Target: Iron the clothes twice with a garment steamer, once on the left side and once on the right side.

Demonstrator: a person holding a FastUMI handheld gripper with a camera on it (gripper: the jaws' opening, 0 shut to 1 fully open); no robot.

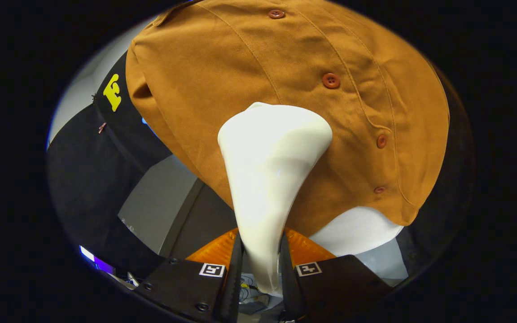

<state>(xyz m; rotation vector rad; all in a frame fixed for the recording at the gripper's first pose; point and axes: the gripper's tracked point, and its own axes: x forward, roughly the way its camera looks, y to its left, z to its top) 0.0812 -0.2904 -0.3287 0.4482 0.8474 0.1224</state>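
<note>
The garment steamer (pixel 269 179) sits clamped in your gripper (pixel 260 264): both fingers press its narrow handle, and its long axis runs straight ahead from them, widening to the head. That head lies against the brown shirt (pixel 294 89), just left of the button placket (pixel 331 80) and about level with its middle buttons. Your next stroke likely follows the placket's line, staying beside it.

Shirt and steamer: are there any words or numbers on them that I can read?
None: no words or numbers stand on the brown shirt or the white steamer.
The tool, shut on the steamer's handle, carries two square code marks: patterns, not words.
</note>
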